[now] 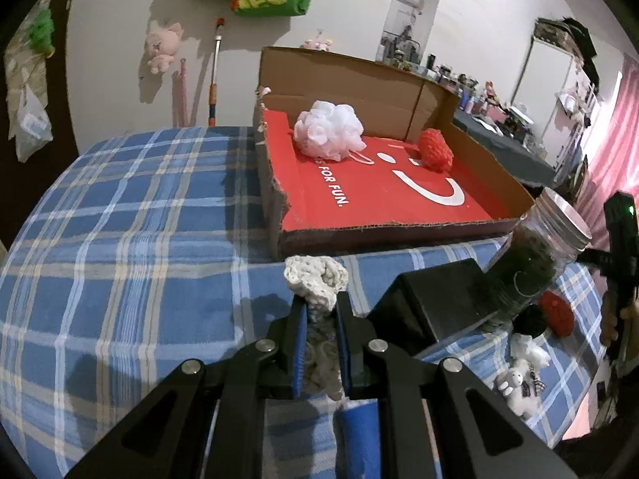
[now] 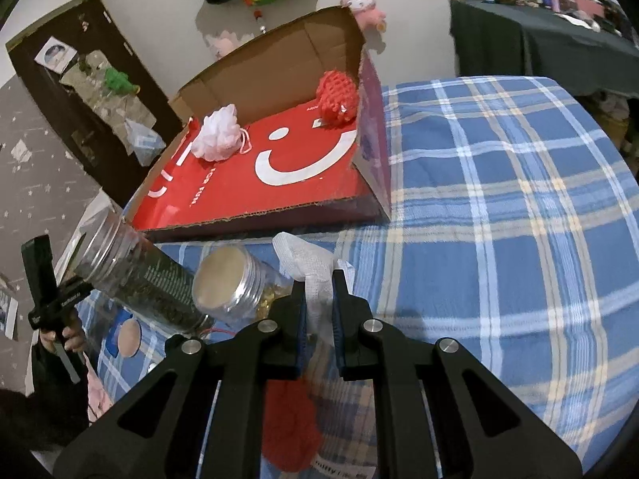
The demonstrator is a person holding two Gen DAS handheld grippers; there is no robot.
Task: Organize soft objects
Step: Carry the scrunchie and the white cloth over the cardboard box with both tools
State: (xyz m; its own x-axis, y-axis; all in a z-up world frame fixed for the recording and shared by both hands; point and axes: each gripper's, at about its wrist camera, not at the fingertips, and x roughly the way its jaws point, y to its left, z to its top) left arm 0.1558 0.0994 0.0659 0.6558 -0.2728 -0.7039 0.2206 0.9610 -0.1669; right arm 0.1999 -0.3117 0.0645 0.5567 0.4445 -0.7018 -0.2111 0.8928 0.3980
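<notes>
The left gripper pinches a grey knitted cloth; the right gripper pinches white mesh fabric, near the cardboard box.

i see matt woven plaid cloth w/ corrugated cardboard box on it, raw brown walls, smooth red printed floor. white mesh puff, red knit ball. clear plastic jar, ribbed metal lid. grey crochet piece in my left gripper, matt black plastic; white gauzy cloth.
</notes>
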